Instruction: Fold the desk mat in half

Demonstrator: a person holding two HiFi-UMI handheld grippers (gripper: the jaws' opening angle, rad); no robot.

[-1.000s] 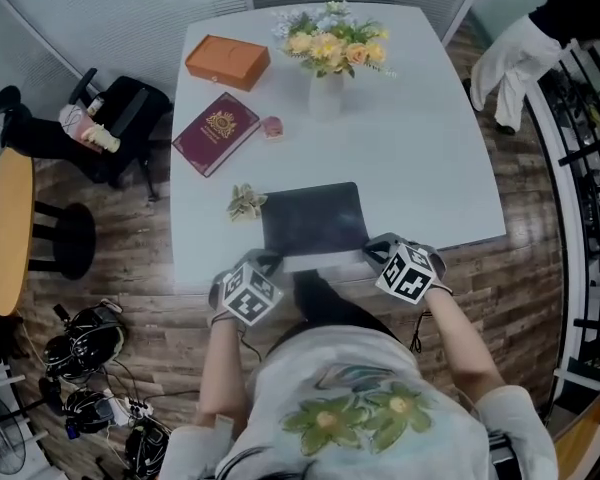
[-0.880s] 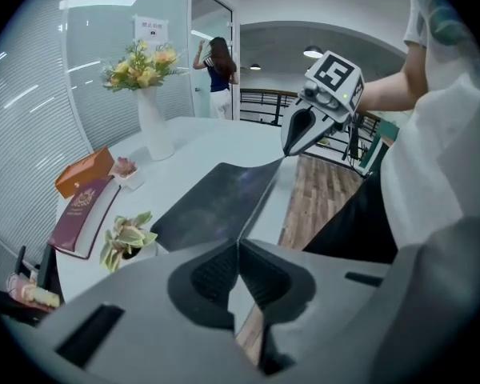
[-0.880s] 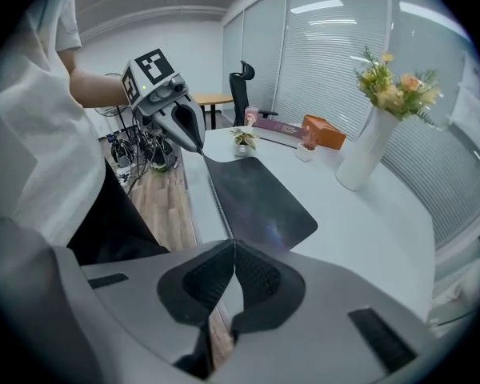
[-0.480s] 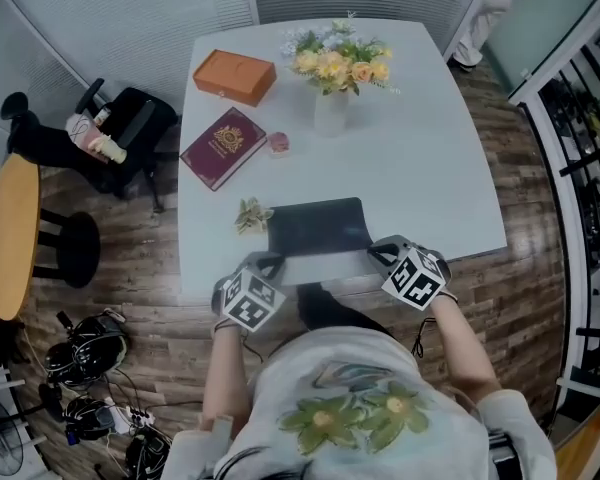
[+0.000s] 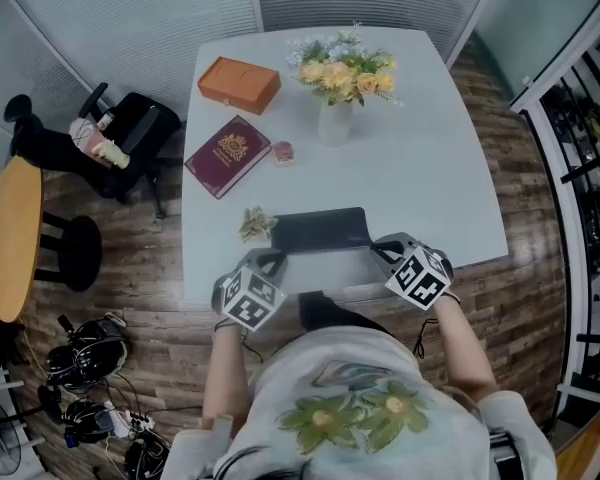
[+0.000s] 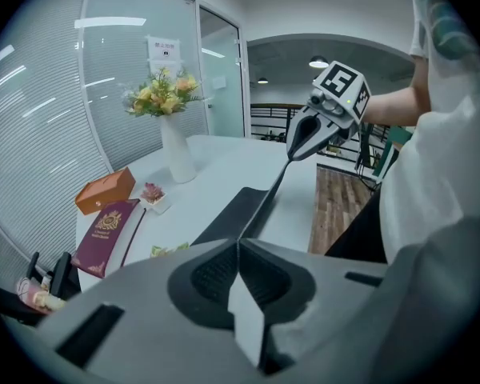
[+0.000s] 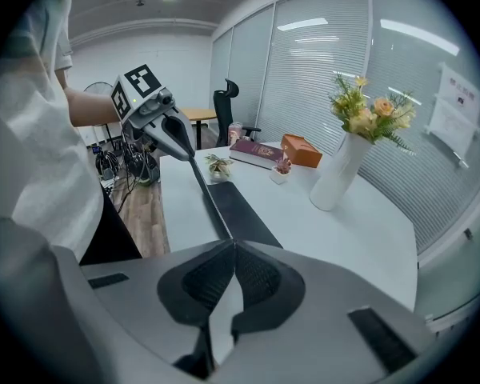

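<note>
The dark desk mat point(image 5: 320, 230) lies near the front edge of the white table point(image 5: 440, 168), with its near edge raised off the tabletop. My left gripper point(image 5: 267, 265) is shut on the near left corner and my right gripper point(image 5: 383, 251) on the near right corner. In the left gripper view the jaws point(image 6: 238, 250) pinch the mat's thin edge point(image 6: 260, 206), which runs across to the right gripper point(image 6: 304, 134). Seen from the right gripper view, the shut jaws point(image 7: 234, 250) hold the same edge point(image 7: 212, 202), stretched taut toward the left gripper point(image 7: 172, 134).
A white vase of flowers point(image 5: 336, 118), an orange box point(image 5: 239, 84), a maroon book point(image 5: 228, 155), a small pink item point(image 5: 283, 153) and a folded paper flower point(image 5: 255, 224) sit beyond and left of the mat. A black chair point(image 5: 120, 138) and a round wooden table point(image 5: 10, 238) stand at the left.
Both grippers have moved away from the person with the mat's near edge. The part of the mat showing is now shorter from front to back.
</note>
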